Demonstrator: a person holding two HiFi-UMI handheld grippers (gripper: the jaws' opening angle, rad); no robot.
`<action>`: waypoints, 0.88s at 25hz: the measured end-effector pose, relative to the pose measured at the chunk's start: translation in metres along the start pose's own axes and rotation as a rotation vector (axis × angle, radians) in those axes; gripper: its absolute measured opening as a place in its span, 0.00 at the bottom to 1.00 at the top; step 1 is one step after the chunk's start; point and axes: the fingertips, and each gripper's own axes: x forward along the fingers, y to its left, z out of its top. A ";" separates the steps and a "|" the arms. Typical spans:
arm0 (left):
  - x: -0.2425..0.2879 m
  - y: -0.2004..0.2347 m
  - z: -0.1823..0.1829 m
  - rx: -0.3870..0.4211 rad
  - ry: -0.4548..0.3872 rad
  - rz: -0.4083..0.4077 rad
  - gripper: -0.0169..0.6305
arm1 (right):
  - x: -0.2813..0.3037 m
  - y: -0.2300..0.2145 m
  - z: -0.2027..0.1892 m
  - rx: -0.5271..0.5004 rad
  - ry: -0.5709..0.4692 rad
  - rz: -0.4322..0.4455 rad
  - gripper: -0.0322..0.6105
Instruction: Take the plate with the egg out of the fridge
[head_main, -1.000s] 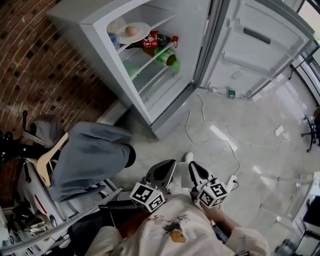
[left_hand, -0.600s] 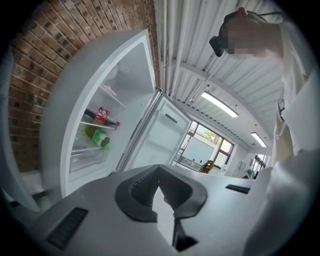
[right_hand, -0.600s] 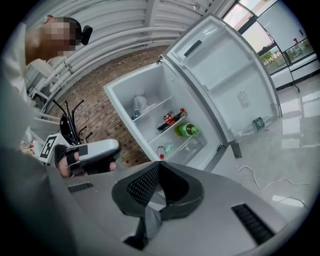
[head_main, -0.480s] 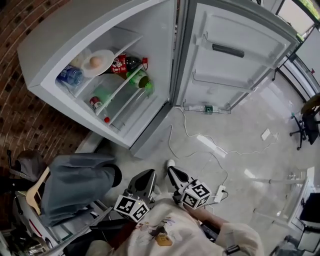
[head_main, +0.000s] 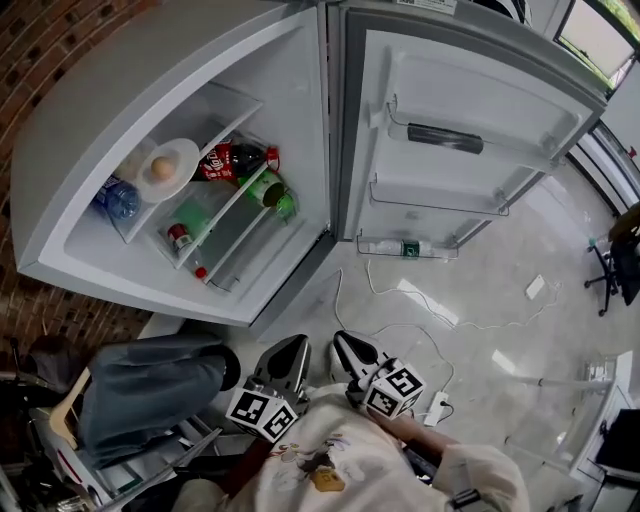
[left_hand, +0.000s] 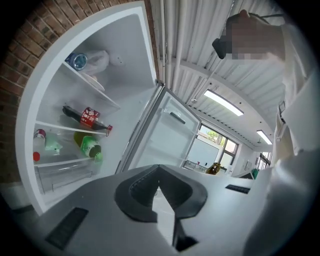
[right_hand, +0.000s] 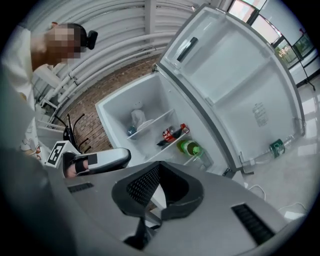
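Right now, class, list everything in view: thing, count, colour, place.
fridge: one, white, door open
plate: one, white, top shelf
egg: one, tan, on plate
water bottle: one, blue, top shelf
cola bottle: one, dark, red label, second shelf
green bottle: one, third shelf
clear bottle: one, green label, door rack
cable: one, white, floor
jacket: one, grey, on hanger
left claw: one, grey, shut, empty
right claw: one, grey, shut, empty

Round white plate (head_main: 184, 153), lying flat on the top shelf of the white fridge (head_main: 110, 90), toward the shelf's front. On its middle, one pale brown egg (head_main: 160, 168), whole, resting on its side. Fridge upright, with its door swung wide open.
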 end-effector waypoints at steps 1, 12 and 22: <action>0.007 -0.002 0.001 0.003 0.000 -0.003 0.04 | 0.000 -0.003 0.007 -0.016 -0.015 0.008 0.06; 0.048 0.001 0.021 0.058 -0.024 0.078 0.04 | 0.014 -0.026 0.043 0.011 -0.052 0.116 0.06; 0.065 0.003 0.041 0.114 -0.048 0.073 0.04 | 0.027 -0.036 0.073 0.026 -0.111 0.106 0.06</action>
